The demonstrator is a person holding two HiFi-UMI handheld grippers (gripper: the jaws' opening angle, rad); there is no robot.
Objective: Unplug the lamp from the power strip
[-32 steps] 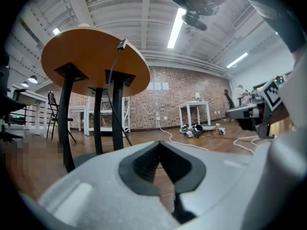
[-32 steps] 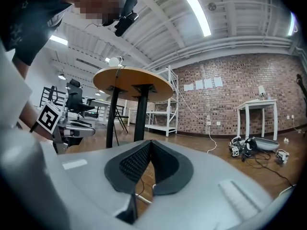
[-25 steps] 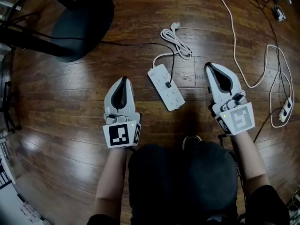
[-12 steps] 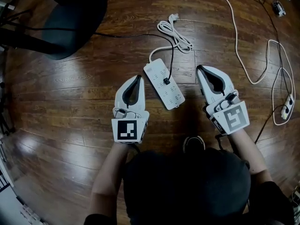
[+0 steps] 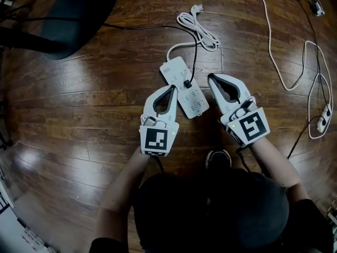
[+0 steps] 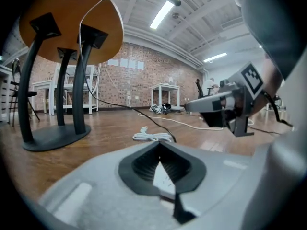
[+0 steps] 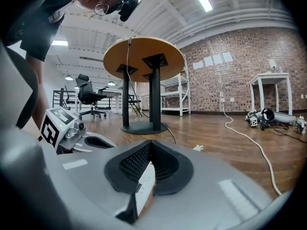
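Dark wooden floor (image 5: pixel 79 99) fills the head view. The white power strip (image 5: pixel 197 103) lies at your 12 o'clock with a black plug (image 5: pixel 187 83) seated in it. Your left gripper (image 5: pixel 171 87), at its 8 o'clock, and your right gripper (image 5: pixel 210 78), at its 3 o'clock, both have their jaws closed together and hold nothing. Only the gripper views show the round table (image 7: pixel 144 51) and brick wall (image 7: pixel 230 75). There the strip is a white sliver behind the pads. The plug's cable (image 5: pixel 147 27) vanishes at the table base (image 5: pixel 79 20), 10 o'clock.

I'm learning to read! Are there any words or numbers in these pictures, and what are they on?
Nothing readable anywhere.
Left gripper, right gripper: black-and-white square marker patterns, no letters.
Power strip: no print clear enough to read.
Papers on brick wall: too small to read.
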